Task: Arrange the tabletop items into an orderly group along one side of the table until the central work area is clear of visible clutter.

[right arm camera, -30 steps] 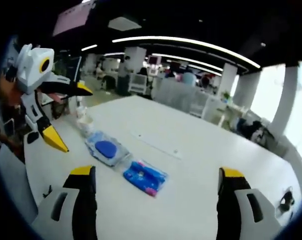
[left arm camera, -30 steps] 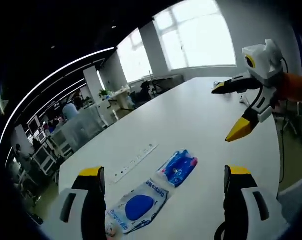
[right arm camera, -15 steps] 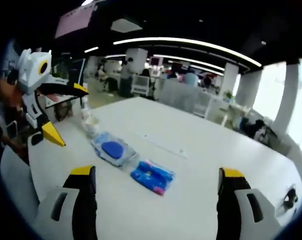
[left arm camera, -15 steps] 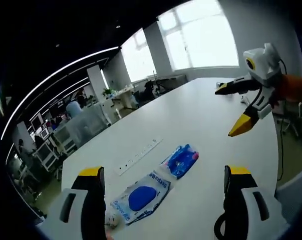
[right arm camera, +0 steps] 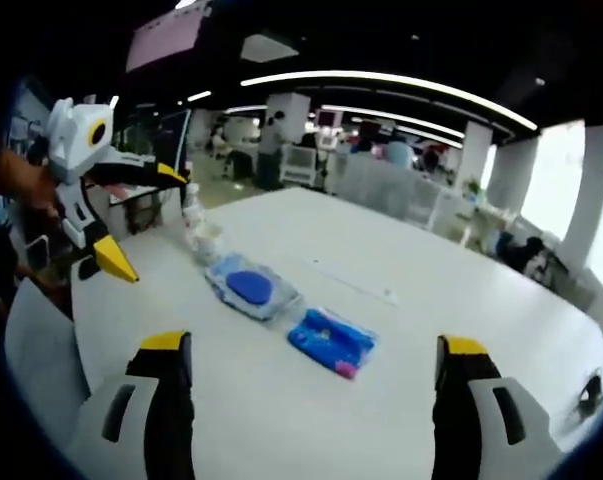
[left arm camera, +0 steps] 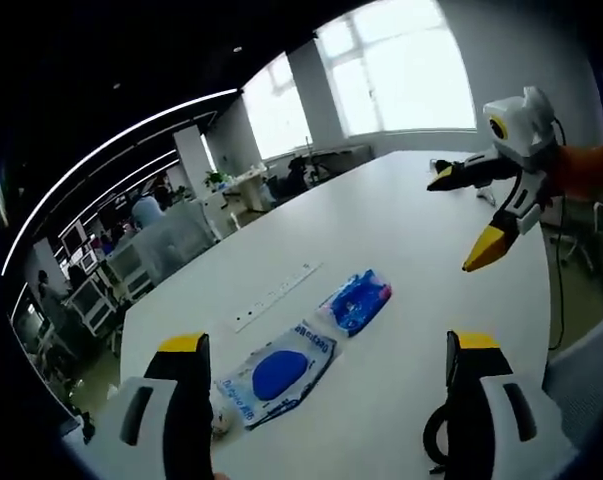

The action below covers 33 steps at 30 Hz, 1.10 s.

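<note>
Right gripper view adds a bottle behind the cup

The print on the clear packet with the blue disc is too small to read, and the left hand-held gripper hides the small white thing at its end. The cup and bottle look blurred, the dark object at the surface's far corner unidentifiable

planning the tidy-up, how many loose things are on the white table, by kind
Clear plastic packet with a round blue item inside: 1
Blue printed plastic packet: 1
Small white cup: 1
Clear bottle behind the cup: 1
Small dark object near the table's far corner: 1
Total: 5
</note>
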Each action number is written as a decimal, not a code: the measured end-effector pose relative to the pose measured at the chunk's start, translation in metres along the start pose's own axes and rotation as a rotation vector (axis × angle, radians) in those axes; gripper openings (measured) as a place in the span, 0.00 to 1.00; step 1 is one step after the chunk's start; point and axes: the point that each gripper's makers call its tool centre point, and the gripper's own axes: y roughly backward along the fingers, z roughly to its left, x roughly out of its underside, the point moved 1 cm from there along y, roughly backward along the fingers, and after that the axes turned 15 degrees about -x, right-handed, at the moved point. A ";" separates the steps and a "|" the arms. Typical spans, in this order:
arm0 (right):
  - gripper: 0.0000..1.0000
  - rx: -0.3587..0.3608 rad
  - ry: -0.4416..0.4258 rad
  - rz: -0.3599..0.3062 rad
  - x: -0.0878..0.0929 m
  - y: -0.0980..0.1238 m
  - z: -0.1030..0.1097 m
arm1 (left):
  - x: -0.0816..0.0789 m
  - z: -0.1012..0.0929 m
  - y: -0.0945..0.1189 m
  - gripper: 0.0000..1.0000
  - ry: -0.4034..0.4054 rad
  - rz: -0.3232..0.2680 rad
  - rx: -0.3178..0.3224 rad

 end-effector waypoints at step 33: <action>0.91 -0.057 -0.049 0.132 0.052 -0.024 0.089 | 0.106 -0.001 0.032 0.96 0.085 0.098 0.092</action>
